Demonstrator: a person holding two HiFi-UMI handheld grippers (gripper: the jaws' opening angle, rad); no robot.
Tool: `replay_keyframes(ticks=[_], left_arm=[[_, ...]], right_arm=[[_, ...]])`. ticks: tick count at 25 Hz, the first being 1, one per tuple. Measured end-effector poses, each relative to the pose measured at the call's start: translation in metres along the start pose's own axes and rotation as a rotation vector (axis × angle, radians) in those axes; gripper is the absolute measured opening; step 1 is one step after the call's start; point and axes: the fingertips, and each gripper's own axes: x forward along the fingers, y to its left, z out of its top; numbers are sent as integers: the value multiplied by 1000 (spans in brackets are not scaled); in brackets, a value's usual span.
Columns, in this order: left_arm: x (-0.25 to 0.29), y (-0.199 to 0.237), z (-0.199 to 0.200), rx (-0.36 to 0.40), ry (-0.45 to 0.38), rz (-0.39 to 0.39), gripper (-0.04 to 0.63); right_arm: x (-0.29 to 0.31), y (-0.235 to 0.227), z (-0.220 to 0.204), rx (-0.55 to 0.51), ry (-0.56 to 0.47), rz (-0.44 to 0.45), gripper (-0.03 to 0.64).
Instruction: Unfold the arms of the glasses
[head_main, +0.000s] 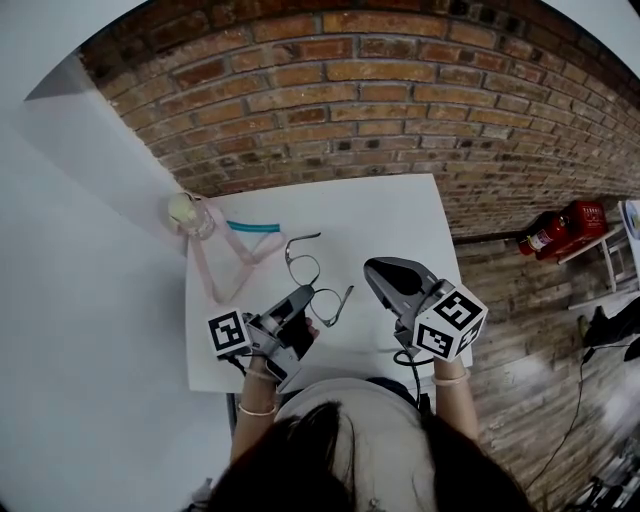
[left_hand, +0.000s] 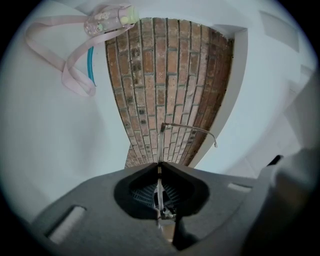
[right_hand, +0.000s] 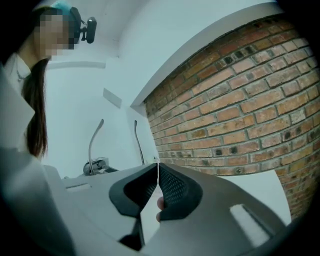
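- Clamping the wire glasses (head_main: 303, 269) at the frame, the left gripper (left_hand: 159, 167) has its jaws closed on the thin metal. It steadies the pair over the counter (head_main: 400, 215), seemingly so the arms can swing free.
- One arm (left_hand: 192, 129) reaches out sideways from the held frame in the left gripper view. The right gripper view shows two arms standing apart from each other, so both look opened out and the task appears close to done.
- The right gripper (right_hand: 158, 169) sits near the glasses without touching them, its jaws pressed together on nothing. That stance suits nudging better than grasping.
- Further out, near the far left corner of the white counter, lies a small clear bottle (head_main: 190, 212) on a pink strap (head_main: 212, 270). Something pale yellow-green shows at one end, but what the bottle holds cannot be told.
- A teal strip (head_main: 252, 227) lies just beside the strap, well apart from the work.
- Beyond the counter rises a brick wall (head_main: 400, 100), and a red fire extinguisher (head_main: 548, 232) shows at the right, off the counter.
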Motion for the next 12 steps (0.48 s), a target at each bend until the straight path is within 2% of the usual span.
replay_keyframes(ticks=[12], left_arm=[[1, -10, -11, 1, 2, -18, 23]], right_arm=[[-5, -7, -20, -46, 74, -93, 6]])
